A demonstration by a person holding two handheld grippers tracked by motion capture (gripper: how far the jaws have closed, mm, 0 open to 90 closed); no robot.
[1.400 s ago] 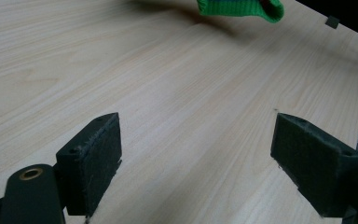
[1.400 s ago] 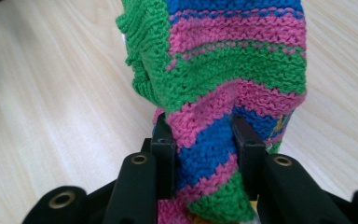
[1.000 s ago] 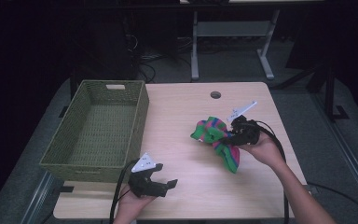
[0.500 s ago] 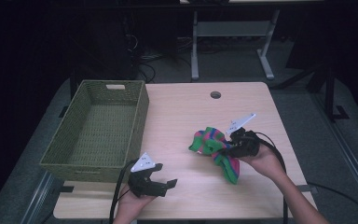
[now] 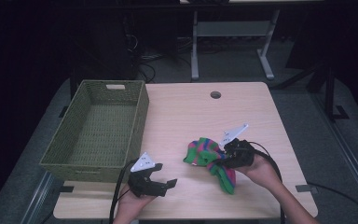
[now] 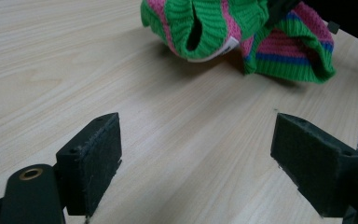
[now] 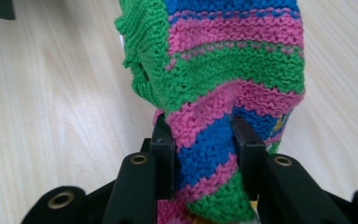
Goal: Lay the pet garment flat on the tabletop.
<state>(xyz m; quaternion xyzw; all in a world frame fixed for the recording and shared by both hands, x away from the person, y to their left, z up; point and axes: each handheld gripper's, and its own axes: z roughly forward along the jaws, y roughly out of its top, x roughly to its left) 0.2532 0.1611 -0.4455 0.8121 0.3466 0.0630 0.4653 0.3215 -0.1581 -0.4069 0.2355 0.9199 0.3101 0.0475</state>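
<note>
1. The right gripper (image 5: 220,157) has its jaws clamped on a fold of the striped knit garment (image 5: 208,158), which bunches ahead of its pads on the table (image 5: 186,112).
2. The left gripper (image 5: 161,184) rests with jaws spread wide, nothing between them; the garment lies well ahead of it.
3. The woven basket (image 5: 98,135) sits just beside the left gripper, perhaps touching it.

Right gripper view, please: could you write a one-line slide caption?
Right tongs clamped on a fold of the green, pink and blue striped knit above the pale wooden table.
</note>
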